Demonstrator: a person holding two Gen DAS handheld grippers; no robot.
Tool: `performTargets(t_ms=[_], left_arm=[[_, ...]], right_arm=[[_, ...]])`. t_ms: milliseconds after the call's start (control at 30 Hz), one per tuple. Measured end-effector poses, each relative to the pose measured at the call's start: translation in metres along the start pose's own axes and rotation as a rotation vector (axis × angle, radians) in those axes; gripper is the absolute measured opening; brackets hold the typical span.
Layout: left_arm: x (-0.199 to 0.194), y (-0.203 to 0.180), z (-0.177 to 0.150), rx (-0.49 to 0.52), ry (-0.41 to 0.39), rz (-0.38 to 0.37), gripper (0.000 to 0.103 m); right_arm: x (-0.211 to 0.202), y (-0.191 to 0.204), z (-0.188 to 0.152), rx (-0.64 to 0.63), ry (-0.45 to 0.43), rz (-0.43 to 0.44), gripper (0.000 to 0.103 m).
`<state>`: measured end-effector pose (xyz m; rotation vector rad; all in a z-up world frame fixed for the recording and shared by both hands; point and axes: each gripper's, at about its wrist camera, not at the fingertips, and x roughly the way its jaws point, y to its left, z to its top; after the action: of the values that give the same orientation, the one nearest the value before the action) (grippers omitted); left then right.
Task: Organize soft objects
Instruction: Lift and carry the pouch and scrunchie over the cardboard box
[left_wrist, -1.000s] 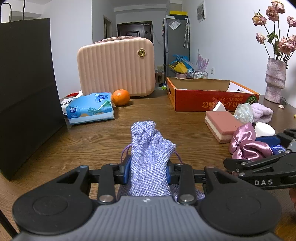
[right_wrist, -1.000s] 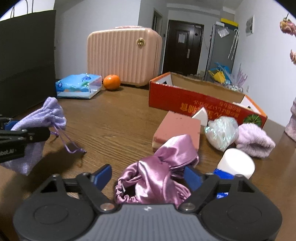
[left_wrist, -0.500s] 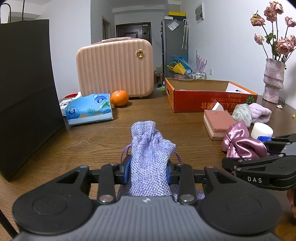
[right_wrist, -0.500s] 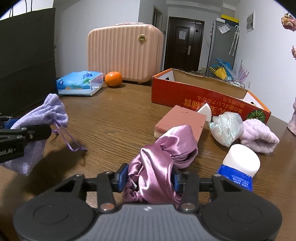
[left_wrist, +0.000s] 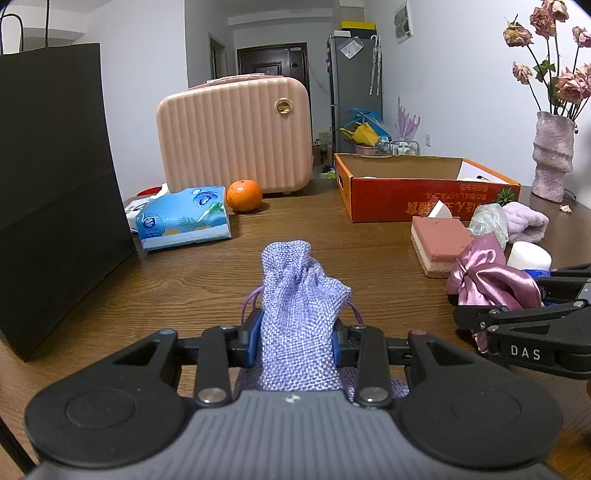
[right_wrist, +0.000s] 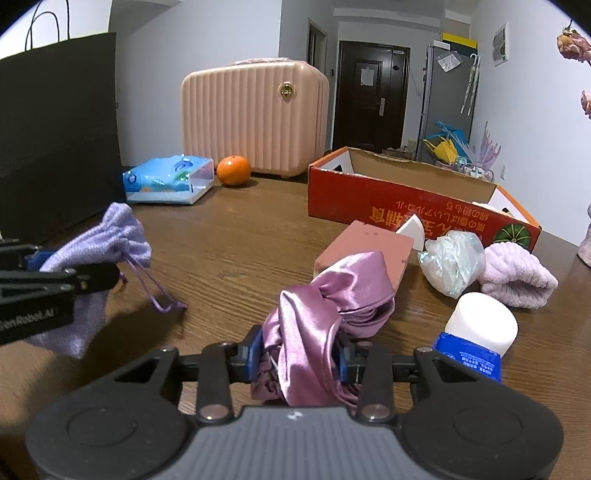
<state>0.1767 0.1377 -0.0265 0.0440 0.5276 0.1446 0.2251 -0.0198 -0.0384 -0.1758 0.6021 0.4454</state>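
My left gripper (left_wrist: 295, 338) clamps the pouch (left_wrist: 299, 317); my right gripper (right_wrist: 297, 356) clamps the satin (right_wrist: 325, 306). Only the right view shows the pouch's cord (right_wrist: 159, 291) dangling. A sponge (right_wrist: 369, 251) lies just behind the satin.

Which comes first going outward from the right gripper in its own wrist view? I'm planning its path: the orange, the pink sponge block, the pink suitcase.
From the right gripper:
1. Pink sponge block, just ahead, slightly right.
2. Orange, far ahead, left of centre.
3. Pink suitcase, right behind the orange.

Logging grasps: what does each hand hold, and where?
Left tongs: lavender drawstring pouch, gripped mid-body. Right tongs: pink satin cloth, gripped at its near bunched end.
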Motion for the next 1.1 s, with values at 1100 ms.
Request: performTargets(t_ms=[1100], left_arm=[[0.000, -0.071, 0.047, 0.055, -0.068, -0.049, 0.035]], right_arm=[[-0.039, -0.062, 0.020, 0.032, -0.164, -0.030, 0.036]])
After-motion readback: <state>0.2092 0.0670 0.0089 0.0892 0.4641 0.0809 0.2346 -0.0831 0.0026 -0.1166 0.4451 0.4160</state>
